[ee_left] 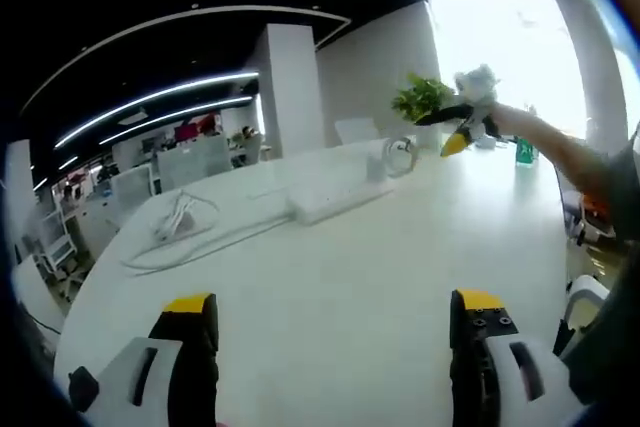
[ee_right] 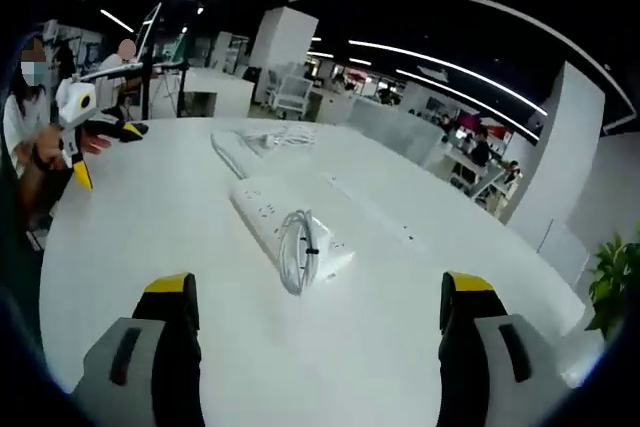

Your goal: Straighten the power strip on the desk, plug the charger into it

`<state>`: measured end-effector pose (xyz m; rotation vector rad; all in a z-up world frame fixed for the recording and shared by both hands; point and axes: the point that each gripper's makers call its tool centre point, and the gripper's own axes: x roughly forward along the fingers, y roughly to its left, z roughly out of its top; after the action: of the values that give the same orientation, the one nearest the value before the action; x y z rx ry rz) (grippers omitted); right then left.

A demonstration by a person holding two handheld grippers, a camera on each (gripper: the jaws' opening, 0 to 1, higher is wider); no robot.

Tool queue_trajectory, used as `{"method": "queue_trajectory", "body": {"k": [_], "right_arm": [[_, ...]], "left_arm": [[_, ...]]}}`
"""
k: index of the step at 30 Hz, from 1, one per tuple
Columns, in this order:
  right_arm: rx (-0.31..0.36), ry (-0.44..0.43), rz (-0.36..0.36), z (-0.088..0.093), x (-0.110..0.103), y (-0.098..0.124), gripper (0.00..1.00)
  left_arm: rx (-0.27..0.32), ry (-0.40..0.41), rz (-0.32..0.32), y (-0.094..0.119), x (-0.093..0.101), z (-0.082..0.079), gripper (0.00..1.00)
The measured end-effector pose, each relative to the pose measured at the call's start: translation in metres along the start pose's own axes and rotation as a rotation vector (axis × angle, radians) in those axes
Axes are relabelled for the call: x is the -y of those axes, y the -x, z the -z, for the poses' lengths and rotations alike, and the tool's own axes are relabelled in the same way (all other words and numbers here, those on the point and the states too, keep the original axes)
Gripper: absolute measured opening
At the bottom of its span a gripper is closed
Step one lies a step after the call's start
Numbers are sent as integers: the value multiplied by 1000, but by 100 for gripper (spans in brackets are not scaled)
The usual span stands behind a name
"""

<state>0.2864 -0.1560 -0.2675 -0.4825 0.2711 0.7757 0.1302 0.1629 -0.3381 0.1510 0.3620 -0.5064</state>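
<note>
A white power strip [ee_left: 335, 192] lies at an angle in the middle of the white desk [ee_left: 330, 277]. Its coiled cable [ee_left: 400, 155] rests at one end. In the right gripper view the coil [ee_right: 300, 247] sits on the near end of the strip [ee_right: 265, 212]. A white charger with a loose lead [ee_left: 178, 219] lies apart from the strip, also seen as the charger [ee_right: 268, 137] further back. My left gripper [ee_left: 335, 322] is open above the bare desk, short of the strip. My right gripper [ee_right: 318, 312] is open just before the coil. Both are empty.
A potted plant [ee_left: 420, 97] and a green bottle [ee_left: 525, 152] stand at the desk's far side, where the right gripper [ee_left: 462, 129] shows on a person's arm. The left gripper [ee_right: 80, 117] shows at the desk's edge. Office desks and chairs stand behind.
</note>
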Motion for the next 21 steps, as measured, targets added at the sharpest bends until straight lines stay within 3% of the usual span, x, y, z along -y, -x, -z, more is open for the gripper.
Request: {"method": "queue_trajectory", "body": {"k": [5,11,17,21], "right_arm": [[42,-58,44,7,-2,26,99],[44,-96,66,26,-14,46,99],[62,-169,127,42,-12,68,98],[103,-225,137,50,-18,80,99]], "left_arm": [[9,4,-10,1,-1,-3,99],[12,0,-11,1,0,-6,99],[12,0,-16,0,-1,-7,99],[14,-2,-15,0,-1,-8,99]]}}
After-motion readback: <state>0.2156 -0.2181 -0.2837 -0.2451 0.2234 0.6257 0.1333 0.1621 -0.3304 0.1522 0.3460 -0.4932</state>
